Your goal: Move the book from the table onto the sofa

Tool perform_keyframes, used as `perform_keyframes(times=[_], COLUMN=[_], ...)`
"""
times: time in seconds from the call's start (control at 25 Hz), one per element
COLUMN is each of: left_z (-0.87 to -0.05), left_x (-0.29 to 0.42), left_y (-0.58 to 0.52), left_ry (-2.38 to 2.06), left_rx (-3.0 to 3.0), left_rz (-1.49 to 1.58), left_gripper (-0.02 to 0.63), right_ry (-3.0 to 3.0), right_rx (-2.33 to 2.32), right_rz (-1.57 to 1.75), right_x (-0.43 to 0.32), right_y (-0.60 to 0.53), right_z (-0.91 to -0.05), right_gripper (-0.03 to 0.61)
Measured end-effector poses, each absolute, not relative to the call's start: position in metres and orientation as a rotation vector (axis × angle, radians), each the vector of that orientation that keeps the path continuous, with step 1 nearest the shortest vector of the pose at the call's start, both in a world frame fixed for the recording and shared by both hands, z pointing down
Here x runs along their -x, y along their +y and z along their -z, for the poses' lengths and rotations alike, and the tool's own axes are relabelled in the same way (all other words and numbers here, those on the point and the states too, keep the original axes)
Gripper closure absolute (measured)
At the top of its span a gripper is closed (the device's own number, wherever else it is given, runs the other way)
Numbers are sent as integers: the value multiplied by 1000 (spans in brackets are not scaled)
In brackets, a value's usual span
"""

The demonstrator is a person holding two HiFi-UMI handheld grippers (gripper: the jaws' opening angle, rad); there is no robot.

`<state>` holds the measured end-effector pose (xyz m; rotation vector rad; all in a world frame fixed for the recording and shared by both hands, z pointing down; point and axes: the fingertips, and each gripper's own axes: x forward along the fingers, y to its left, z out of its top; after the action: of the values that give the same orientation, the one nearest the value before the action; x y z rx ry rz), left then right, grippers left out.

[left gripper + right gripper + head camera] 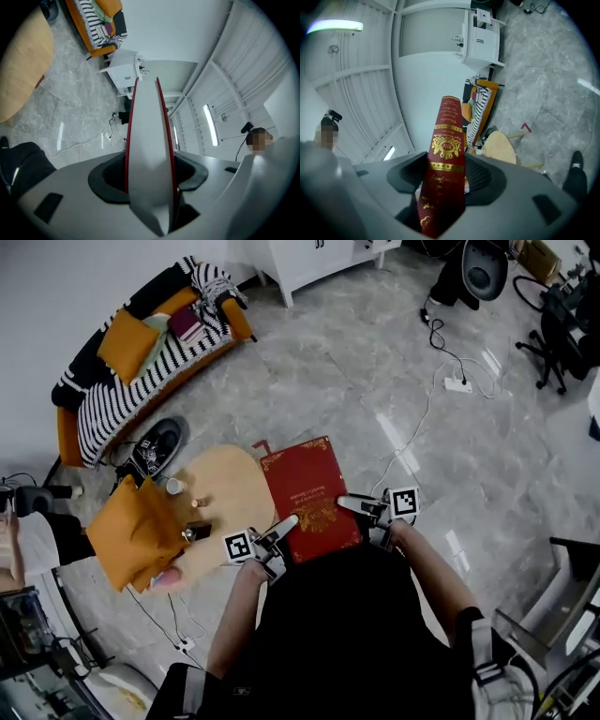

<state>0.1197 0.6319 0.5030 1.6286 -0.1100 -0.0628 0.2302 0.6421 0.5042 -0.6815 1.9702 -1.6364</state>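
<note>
A thick red book (311,495) with gold print is held flat in the air, over the floor beside the round wooden table (217,501). My left gripper (281,526) is shut on its near left edge; in the left gripper view the white page block (149,154) fills the space between the jaws. My right gripper (354,506) is shut on the near right side, where the red spine (443,173) sits between the jaws. The striped sofa (141,352) with orange cushions stands across the floor at the upper left.
The table carries a small cup (174,487) and little bottles (197,532). An orange cushion (136,532) lies at its left, a black shoe (155,446) beyond it. A white cabinet (314,259), a power strip (457,384) with cable and office chairs (562,324) stand farther off.
</note>
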Motion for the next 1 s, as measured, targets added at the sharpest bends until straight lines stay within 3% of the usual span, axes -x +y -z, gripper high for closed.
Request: perform_keyframes(times=[0.56, 1.0], left_z=[-517, -524], left_x=[-166, -154], left_y=[630, 534], left_ry=[-60, -85], left_rx=[-1575, -1541], left_rz=[-4, 120], left_gripper=[362, 362], right_ry=[1864, 1997], right_rx=[782, 749], right_rz=[1660, 1745], right_x=[-277, -262], right_y=[650, 543], right_z=[-518, -517], right_gripper=[328, 328])
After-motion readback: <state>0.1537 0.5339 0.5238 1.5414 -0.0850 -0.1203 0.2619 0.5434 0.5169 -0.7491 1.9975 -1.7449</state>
